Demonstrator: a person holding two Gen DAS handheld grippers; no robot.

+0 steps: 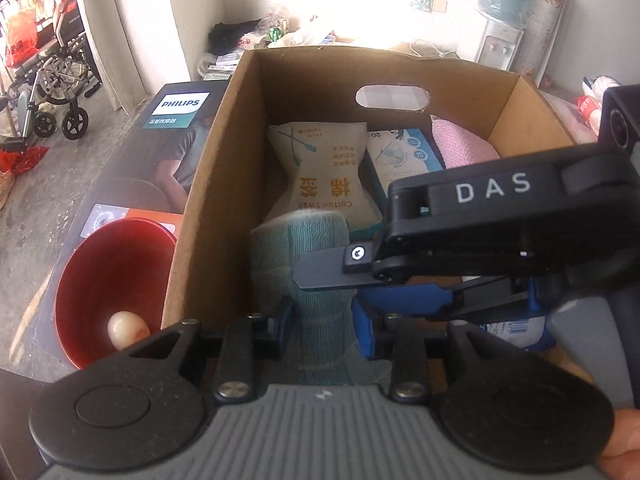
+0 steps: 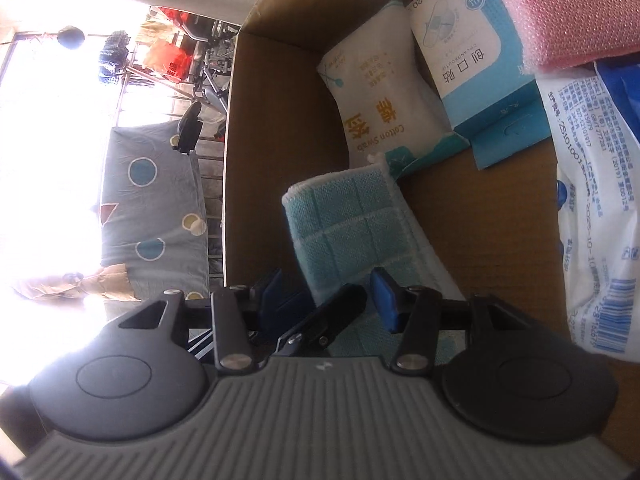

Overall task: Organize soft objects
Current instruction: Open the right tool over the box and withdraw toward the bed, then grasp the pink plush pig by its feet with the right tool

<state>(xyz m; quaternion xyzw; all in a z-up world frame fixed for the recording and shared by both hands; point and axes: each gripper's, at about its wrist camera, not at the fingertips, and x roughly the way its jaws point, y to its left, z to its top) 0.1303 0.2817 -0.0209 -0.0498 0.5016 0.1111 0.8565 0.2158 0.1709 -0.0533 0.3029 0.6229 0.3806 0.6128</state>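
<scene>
A folded teal towel [image 1: 304,248] [image 2: 344,224] stands in the near left part of a cardboard box [image 1: 216,184]. My left gripper [image 1: 325,328] is open, its blue pads either side of the towel's lower end with a little slack. My right gripper [image 2: 328,294] is open over the same towel, which lies between and partly under its pads. Its black finger [image 1: 324,270] reaches in from the right across the towel. A finger [image 2: 332,312] of the left gripper shows between the right jaws. Behind the towel lie a cotton swab pack [image 1: 320,168] [image 2: 372,108] and a pink sponge cloth [image 1: 464,148] [image 2: 560,12].
A blue and white plaster box [image 1: 400,156] [image 2: 464,52] and a white plastic pack [image 2: 592,200] also lie in the box. Left of the box, a red bowl [image 1: 112,280] holding a pale egg-like thing [image 1: 126,330] sits on a Philips carton [image 1: 160,140]. A wheelchair [image 1: 60,80] stands far left.
</scene>
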